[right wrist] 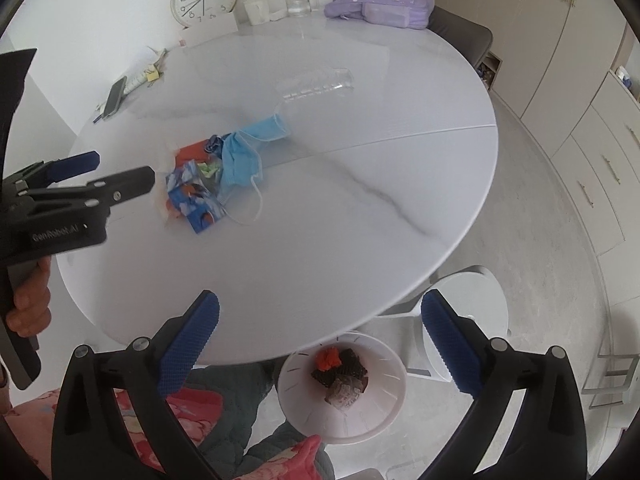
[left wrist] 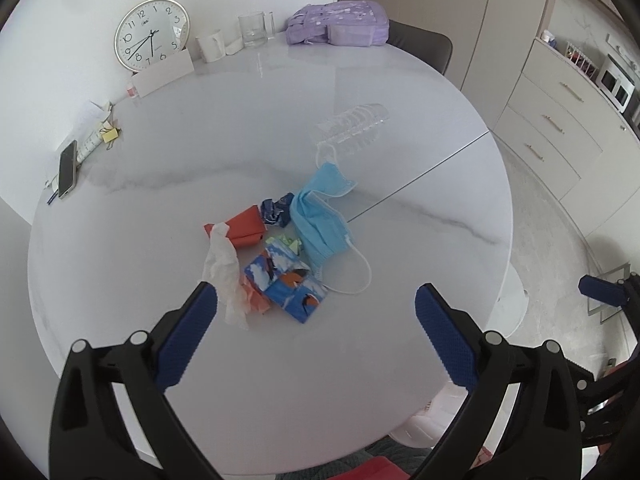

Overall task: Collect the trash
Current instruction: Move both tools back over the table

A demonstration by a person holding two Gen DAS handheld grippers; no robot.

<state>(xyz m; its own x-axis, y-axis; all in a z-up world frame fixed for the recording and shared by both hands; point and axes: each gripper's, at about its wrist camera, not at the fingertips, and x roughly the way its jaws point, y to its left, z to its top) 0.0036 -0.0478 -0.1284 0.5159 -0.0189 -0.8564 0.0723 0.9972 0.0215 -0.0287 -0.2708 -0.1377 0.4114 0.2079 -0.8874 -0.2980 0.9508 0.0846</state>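
Both grippers, left gripper [left wrist: 316,320] and right gripper [right wrist: 320,336], released and empty; best approach the blue face mask [left wrist: 320,220] from above, then carry it to the white bin [right wrist: 384,420]

bin [right wrist: 376,420] partly under table [right wrist: 360,200], chair [left wrist: 424,46] mostly hidden

Glossy marble-look table [left wrist: 280,128], clear plastic bottle [left wrist: 354,124], seemingly soft-fabric mask [left wrist: 320,216]

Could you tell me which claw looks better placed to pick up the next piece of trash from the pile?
Probably the left claw: open, it faces the pile, with the blue patterned wrapper just ahead. The right claw, open and empty, hangs over the white bin beyond the table edge.
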